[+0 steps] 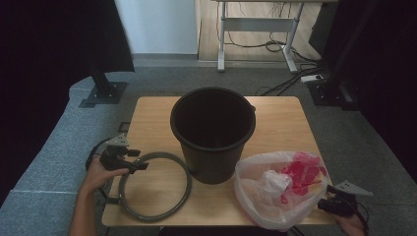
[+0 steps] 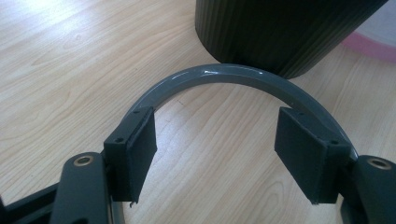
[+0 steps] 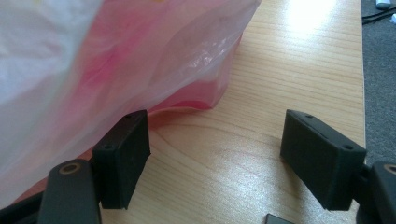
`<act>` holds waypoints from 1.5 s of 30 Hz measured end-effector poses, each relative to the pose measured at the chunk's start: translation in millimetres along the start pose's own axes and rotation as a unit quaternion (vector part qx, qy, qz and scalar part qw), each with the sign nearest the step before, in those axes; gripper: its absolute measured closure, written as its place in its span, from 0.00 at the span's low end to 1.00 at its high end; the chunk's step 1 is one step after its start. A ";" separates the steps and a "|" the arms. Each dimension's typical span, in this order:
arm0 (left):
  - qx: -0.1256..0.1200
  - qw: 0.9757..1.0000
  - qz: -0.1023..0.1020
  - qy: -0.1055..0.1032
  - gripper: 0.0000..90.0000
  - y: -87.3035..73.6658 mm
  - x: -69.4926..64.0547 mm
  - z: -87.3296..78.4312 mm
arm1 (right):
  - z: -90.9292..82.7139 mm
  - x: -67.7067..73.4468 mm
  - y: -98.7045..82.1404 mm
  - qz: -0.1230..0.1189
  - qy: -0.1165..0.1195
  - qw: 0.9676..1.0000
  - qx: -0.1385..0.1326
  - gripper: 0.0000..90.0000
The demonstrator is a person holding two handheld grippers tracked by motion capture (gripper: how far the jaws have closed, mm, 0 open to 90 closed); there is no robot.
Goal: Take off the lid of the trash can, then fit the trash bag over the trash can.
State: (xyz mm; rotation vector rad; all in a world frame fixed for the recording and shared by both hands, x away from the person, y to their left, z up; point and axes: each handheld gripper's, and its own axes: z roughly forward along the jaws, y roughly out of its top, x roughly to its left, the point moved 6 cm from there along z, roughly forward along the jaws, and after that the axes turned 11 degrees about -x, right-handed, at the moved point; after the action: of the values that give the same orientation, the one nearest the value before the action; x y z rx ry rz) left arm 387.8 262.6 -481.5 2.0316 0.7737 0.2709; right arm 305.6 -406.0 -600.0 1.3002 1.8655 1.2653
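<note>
A black bucket (image 1: 213, 132) stands upright in the middle of the wooden table (image 1: 147, 113). To its left a grey ring (image 1: 152, 184) lies flat on the wood. My left gripper (image 1: 133, 164) hovers over the ring's left rim. In the left gripper view the ring (image 2: 224, 74) arcs just past the tips of the left gripper (image 2: 215, 135), whose jaws stand open with bare wood between them, the bucket (image 2: 280, 32) beyond. A translucent plastic bag (image 1: 278, 189) with red and white contents lies at the front right. My right gripper (image 1: 327, 204) (image 3: 215, 140) is open beside the bag (image 3: 93, 60), which brushes one pad.
The table's right edge (image 3: 362, 93) runs close to my right gripper, with grey carpet beyond it. Black stand bases (image 1: 103, 91) (image 1: 334, 93) sit on the floor at both far corners. A white desk frame (image 1: 255, 29) with cables stands further back.
</note>
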 end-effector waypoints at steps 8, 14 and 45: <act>-0.001 1.000 0.005 0.006 0.31 -0.2 -1.2 -2.3 | -0.1 -0.8 0.3 0.004 0.002 1.000 -0.001 0.26; 0.007 1.000 0.013 0.007 0.31 -0.5 -2.1 2.2 | -0.3 -1.3 0.4 0.005 0.001 1.000 -0.001 0.25; 0.024 0.999 0.027 0.011 0.32 -2.4 -0.9 7.6 | -34.3 -8.6 22.2 0.031 0.015 0.998 -0.050 0.24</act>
State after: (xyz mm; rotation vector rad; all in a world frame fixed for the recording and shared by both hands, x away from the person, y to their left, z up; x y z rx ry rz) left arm 389.6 257.7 -487.6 2.0994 0.7475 0.3093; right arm 290.1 -425.2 -566.3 1.3022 1.7695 1.3988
